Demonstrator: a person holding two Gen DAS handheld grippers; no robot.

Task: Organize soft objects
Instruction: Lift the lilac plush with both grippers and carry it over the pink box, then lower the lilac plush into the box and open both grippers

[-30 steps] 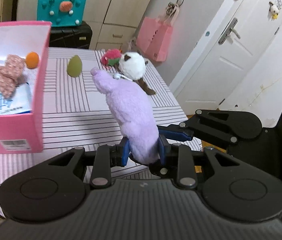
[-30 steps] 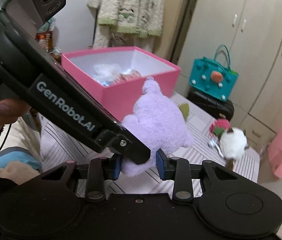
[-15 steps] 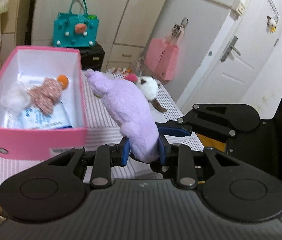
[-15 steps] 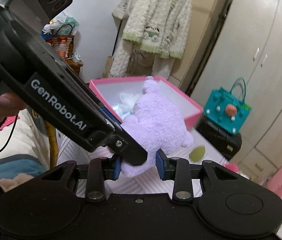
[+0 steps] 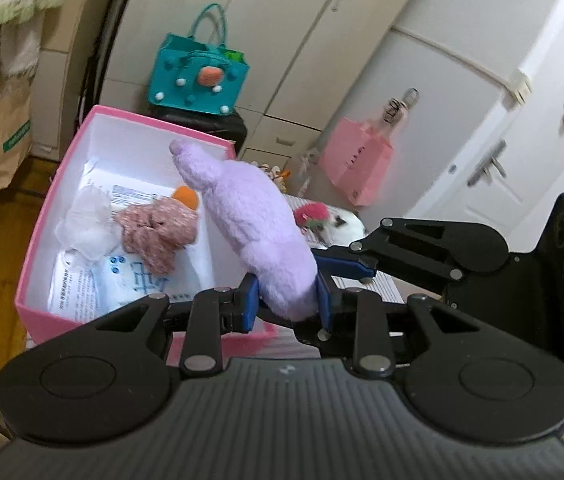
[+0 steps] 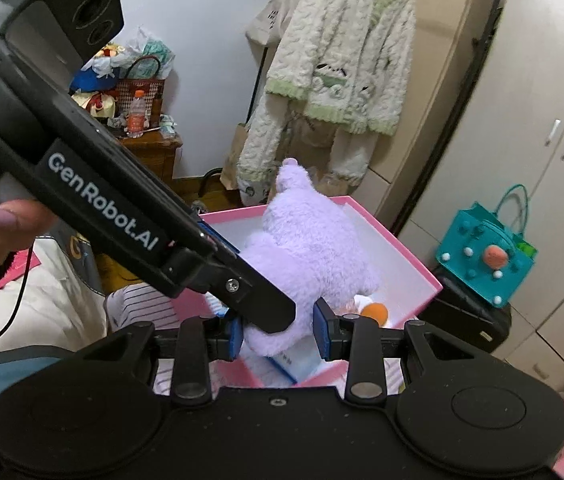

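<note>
Both grippers hold one purple plush toy point(image 5: 250, 216) in the air above the open pink box point(image 5: 38, 220). My left gripper point(image 5: 286, 300) is shut on its lower end. My right gripper point(image 6: 276, 330) is shut on the same toy point(image 6: 310, 248) from the other side, its fingers crossing the left one's. The box point(image 6: 414, 256) holds a pink knitted toy point(image 5: 158, 228), an orange ball point(image 5: 187, 196), white fluff point(image 5: 86, 224) and printed packets. A white and brown plush with a red piece point(image 5: 322, 220) lies on the striped table behind the toy.
A teal bag point(image 5: 198, 80) stands on a black case behind the box. A pink bag point(image 5: 358, 164) hangs by the white door. A fleece jacket point(image 6: 334, 72) hangs on the wardrobe, and a cluttered wooden stand point(image 6: 142, 136) is at left.
Both grippers have carried the purple toy up and leftwards, from above the striped table to above the open pink box. Both grips are unchanged.
</note>
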